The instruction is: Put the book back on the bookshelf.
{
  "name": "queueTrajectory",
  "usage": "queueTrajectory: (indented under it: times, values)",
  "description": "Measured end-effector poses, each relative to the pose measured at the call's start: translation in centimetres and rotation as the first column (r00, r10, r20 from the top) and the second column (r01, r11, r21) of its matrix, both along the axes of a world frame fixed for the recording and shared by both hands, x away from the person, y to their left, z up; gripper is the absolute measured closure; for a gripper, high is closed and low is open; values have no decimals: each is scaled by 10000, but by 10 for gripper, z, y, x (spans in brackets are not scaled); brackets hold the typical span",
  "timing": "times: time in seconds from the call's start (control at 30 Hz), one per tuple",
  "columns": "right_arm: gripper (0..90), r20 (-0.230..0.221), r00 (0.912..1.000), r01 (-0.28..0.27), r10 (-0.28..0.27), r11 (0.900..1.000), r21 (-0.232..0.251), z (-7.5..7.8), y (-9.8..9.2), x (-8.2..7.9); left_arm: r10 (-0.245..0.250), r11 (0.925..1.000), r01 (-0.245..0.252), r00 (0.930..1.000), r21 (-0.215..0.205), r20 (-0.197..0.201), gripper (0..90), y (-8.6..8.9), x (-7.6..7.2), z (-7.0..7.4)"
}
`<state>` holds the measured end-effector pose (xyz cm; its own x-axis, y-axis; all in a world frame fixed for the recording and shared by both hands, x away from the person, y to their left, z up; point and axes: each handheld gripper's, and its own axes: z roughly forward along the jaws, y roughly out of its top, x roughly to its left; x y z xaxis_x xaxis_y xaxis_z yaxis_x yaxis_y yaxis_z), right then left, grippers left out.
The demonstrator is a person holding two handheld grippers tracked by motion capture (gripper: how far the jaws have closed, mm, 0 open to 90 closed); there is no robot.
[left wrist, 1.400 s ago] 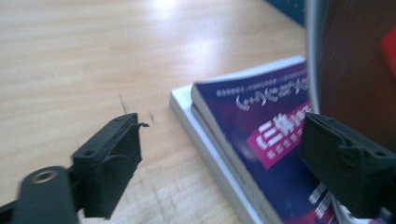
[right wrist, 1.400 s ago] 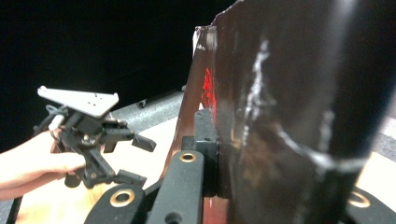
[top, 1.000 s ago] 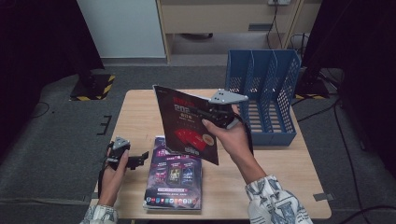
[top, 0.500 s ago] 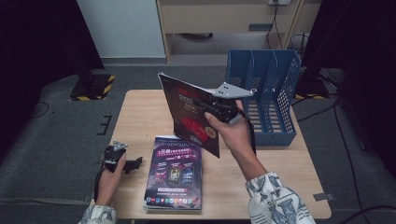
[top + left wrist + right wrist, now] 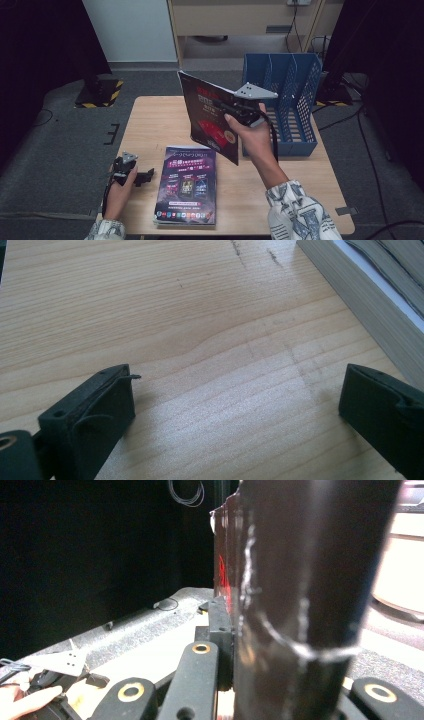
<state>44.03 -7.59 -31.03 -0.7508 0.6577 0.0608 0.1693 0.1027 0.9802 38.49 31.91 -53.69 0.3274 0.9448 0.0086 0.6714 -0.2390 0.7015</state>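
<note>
Right now the right gripper [image 5: 235, 116] is holding a dark magazine [image 5: 207, 117] up off the table [image 5: 150, 120], and what the coming move is turning on is where the blue file rack [image 5: 282, 102] is standing: just beyond and to the right of the raised magazine, near the table's far right corner, its slots opening upward. The magazine is standing nearly on edge, cover facing left, its long side running from upper left down to lower right, so it is already lying close to the line of the slots; I judge it will need to swing right and drop in edge-first. The right hand is by far the nearer one to the rack. In the right gripper view its jaws are pinching tightly on the magazine [image 5: 300, 580], which is rising straight up between them.

Meanwhile the left gripper [image 5: 134, 175] is resting low at the near left edge of the table, its jaws having just been opening to their widest, with nothing between them but bare wood [image 5: 200, 340]. Just to its right a stack of magazines [image 5: 187, 185] is lying flat, purple cover up, and the stack's edge [image 5: 360, 305] is sitting beside the open jaws without touching them.
</note>
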Motion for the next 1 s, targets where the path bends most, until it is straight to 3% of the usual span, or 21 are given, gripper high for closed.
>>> queueTrajectory:
  times: [0.67, 1.0]
  values:
    - [869, -93, 9996, 257, -255, 9994, 214, 4, -11, 3, -17, 10000, 17, 10000, 8, -7, 1, 0, 0, 0]
    - [869, -29, 9989, 470, -469, 9978, 477, 14, -27, -1, -19, 10000, 19, 10000, 9, -7, 1, 0, 0, 0]
